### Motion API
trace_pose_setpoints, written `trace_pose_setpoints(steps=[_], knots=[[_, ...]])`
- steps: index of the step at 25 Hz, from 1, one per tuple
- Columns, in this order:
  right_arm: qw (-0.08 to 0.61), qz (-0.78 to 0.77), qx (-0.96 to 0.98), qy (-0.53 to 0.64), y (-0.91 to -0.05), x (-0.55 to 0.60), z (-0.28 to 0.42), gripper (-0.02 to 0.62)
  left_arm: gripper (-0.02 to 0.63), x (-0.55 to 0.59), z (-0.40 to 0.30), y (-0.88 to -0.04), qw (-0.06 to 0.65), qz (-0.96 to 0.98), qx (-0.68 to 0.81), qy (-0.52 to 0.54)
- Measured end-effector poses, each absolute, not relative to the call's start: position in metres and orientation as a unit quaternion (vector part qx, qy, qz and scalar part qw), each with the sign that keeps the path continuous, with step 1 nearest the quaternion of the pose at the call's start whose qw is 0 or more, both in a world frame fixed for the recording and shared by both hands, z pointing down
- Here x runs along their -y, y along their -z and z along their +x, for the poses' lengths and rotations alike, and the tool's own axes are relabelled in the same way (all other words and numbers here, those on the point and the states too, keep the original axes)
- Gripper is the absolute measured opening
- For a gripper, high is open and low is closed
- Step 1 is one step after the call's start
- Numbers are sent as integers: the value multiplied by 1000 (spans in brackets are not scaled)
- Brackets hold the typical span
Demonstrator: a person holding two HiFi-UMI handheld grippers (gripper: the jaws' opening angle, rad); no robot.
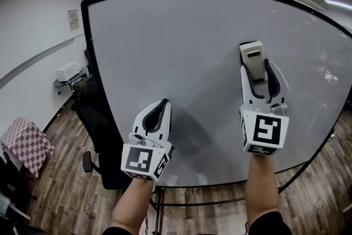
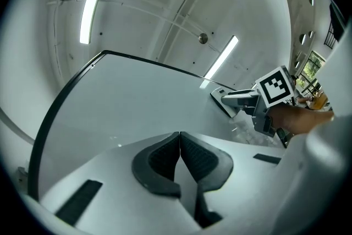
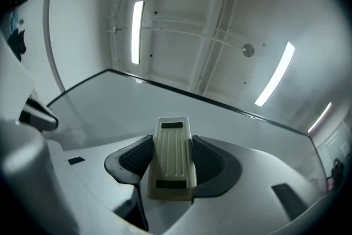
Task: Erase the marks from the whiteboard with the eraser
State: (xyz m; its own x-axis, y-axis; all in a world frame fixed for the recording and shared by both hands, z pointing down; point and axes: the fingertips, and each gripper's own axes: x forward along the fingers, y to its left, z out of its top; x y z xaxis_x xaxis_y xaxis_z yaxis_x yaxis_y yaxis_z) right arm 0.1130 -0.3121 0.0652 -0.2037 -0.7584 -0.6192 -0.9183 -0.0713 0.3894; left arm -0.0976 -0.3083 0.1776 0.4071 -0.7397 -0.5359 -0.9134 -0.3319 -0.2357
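- Whiteboard [image 1: 181,63]: large, black-framed, on a stand.
- Eraser [image 1: 252,59]: cream, ribbed back, no legible label. It is clamped between the jaws of the right gripper [image 1: 257,70], held up at the board right of centre.
- Left gripper [image 1: 160,109]: jaws pressed together, nothing between them, lower on the board.
- Wall notice [image 1: 73,19]: print too small to read.

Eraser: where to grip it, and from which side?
Take the eraser across its two long side walls, near mid-length, coming from the ribbed back, as the right claw has it. Parallel sides suit the pads, and the underside is left free for the whiteboard.
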Motion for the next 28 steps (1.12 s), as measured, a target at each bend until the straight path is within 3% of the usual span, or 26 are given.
trace_pose_setpoints(steps=[4, 8, 19, 28], knots=[[170, -563, -719, -369, -71, 269, 114, 245, 20, 303, -93, -179, 255, -800, -515, -172], [182, -547, -734, -359, -88, 247, 114, 245, 20, 304, -93, -183, 254, -802, -515, -167], [153, -560, -749, -318, -185, 237, 116, 244, 20, 308, -82, -233, 227, -808, -529, -122], [107, -554, -778, -277, -256, 248, 99, 244, 20, 306, -71, -297, 155, -834, -517, -116]])
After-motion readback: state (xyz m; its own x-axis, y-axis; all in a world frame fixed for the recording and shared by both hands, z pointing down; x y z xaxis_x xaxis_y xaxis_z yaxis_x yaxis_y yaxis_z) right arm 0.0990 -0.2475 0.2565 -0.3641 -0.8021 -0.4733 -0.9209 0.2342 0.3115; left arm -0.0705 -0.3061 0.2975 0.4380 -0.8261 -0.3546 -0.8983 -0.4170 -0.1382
